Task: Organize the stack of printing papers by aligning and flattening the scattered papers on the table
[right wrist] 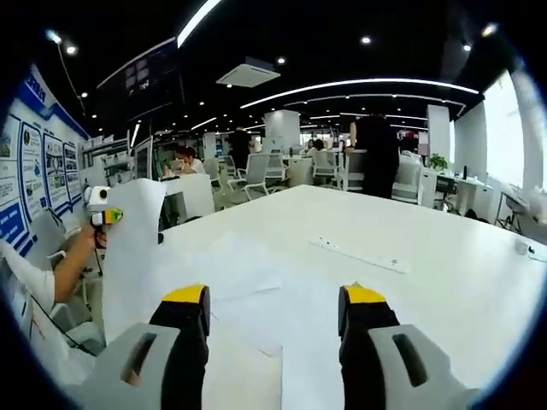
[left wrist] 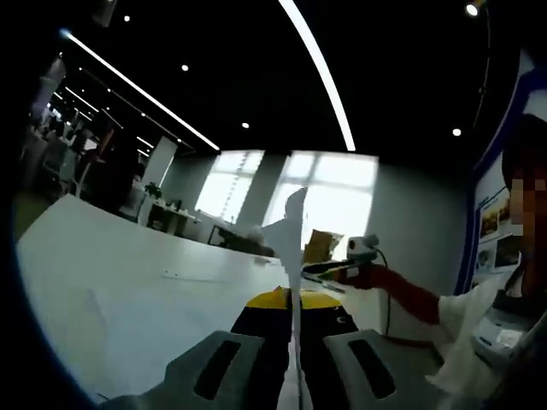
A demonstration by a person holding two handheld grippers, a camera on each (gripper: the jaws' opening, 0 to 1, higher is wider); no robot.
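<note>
My left gripper (left wrist: 297, 301) is shut on a white sheet of paper (left wrist: 295, 231), which I see edge-on rising from between the yellow-tipped jaws. In the right gripper view that same sheet (right wrist: 130, 256) hangs upright at the left, held up by the left gripper (right wrist: 104, 215) in a person's hand (right wrist: 75, 246). My right gripper (right wrist: 273, 297) is open above the white table (right wrist: 444, 282), with nothing between its jaws. Several loose sheets (right wrist: 244, 278) lie flat and overlapping on the table just ahead of it. The right gripper (left wrist: 359, 254) also shows in the left gripper view, held out by a red-sleeved arm (left wrist: 410, 295).
A long thin white strip (right wrist: 359, 254) lies on the table beyond the sheets. Office chairs (right wrist: 256, 175) and standing people (right wrist: 376, 154) are past the far edge. A poster wall (right wrist: 34, 171) stands at the left. Bright windows (left wrist: 325, 192) are behind the table.
</note>
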